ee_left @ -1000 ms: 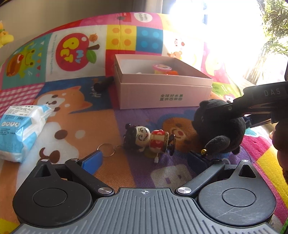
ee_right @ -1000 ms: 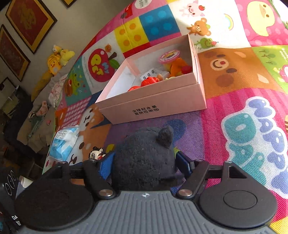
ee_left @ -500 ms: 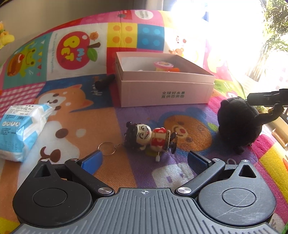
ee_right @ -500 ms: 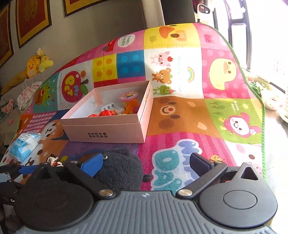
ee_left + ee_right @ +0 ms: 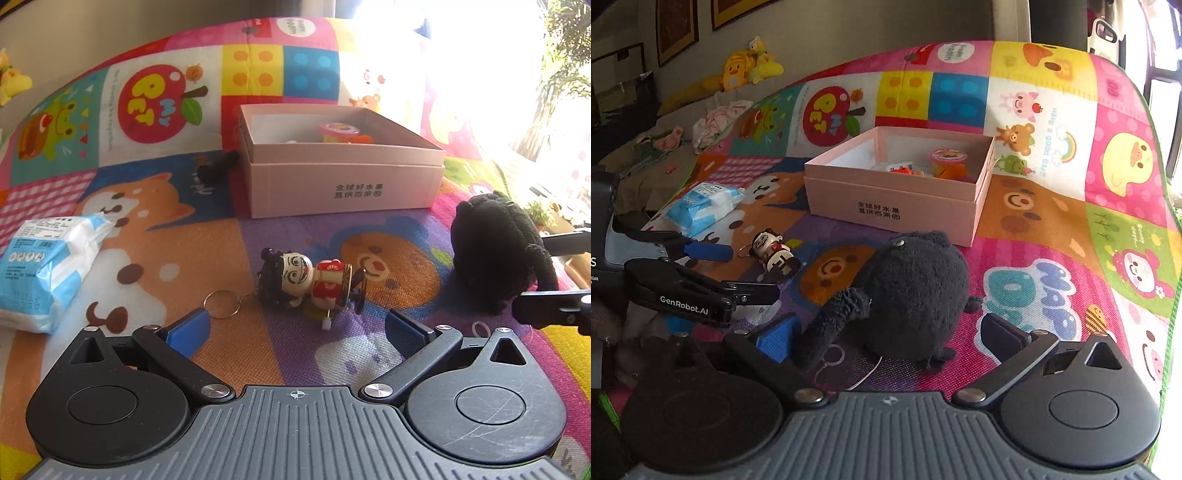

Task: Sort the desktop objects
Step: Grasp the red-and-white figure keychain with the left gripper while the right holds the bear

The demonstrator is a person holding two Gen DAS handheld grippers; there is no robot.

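Observation:
A black plush toy (image 5: 916, 288) lies on the colourful play mat (image 5: 1052, 229), in front of an open pink box (image 5: 886, 206) that holds a few small toys. My right gripper (image 5: 888, 334) is open wide; the plush rests between its fingers with neither pad touching it. In the left wrist view the plush (image 5: 495, 251) sits at the right, with the right gripper's fingers (image 5: 554, 306) around it. My left gripper (image 5: 297, 326) is open and holds nothing. Just ahead of it lies a small doll keychain (image 5: 314, 280).
A blue-and-white tissue pack (image 5: 48, 266) lies at the left of the mat. A short dark cylinder (image 5: 216, 168) rests by the box's (image 5: 343, 181) left corner. Yellow soft toys (image 5: 746, 70) and clothes sit on a couch beyond the mat.
My right gripper opened and let go of the black plush, which now lies on the mat further right. The right wrist rolled back to level. The left gripper stayed put.

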